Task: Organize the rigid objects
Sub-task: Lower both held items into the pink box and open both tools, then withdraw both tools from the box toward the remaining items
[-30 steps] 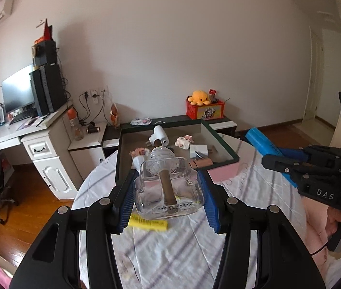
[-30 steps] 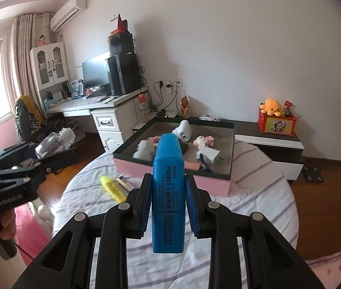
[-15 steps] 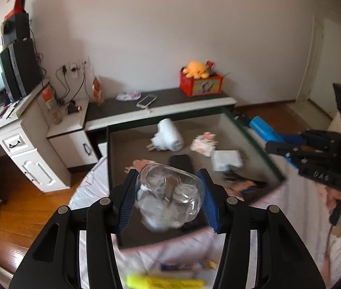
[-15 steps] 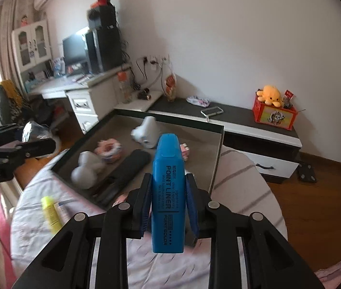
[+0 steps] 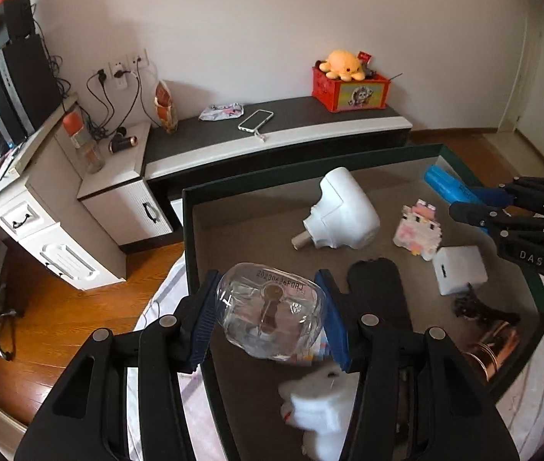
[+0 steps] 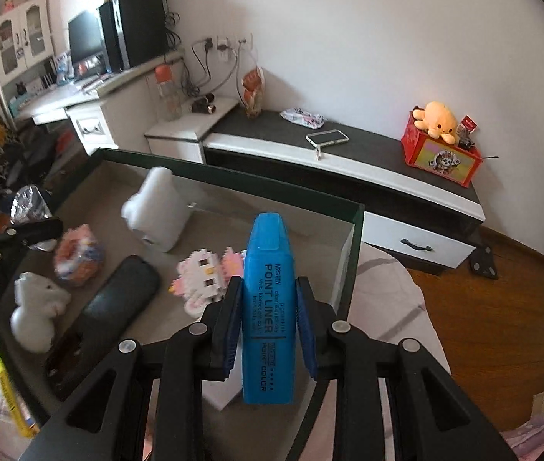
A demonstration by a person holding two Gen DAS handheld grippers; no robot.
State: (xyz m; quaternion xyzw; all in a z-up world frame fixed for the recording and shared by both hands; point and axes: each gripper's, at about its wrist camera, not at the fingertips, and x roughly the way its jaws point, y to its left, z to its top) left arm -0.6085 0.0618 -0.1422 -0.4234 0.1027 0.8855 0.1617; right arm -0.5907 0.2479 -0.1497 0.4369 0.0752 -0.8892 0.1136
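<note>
The left claw (image 5: 270,319) grips a clear bottle (image 5: 272,313) above the tray's (image 5: 189,230) near left corner. The right claw (image 6: 268,320) clamps a blue highlighter (image 6: 270,307) over its right edge.

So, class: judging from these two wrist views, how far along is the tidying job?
Done: white plug, block toy and black case lie in the tray. In hand: clear bottle and blue highlighter, each clamped above it. Left: yellow highlighter outside.

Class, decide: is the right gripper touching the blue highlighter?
Touching. The right wrist view shows the right gripper with both blue pads pressed flat against the sides of the blue highlighter, no gap either side.
</note>
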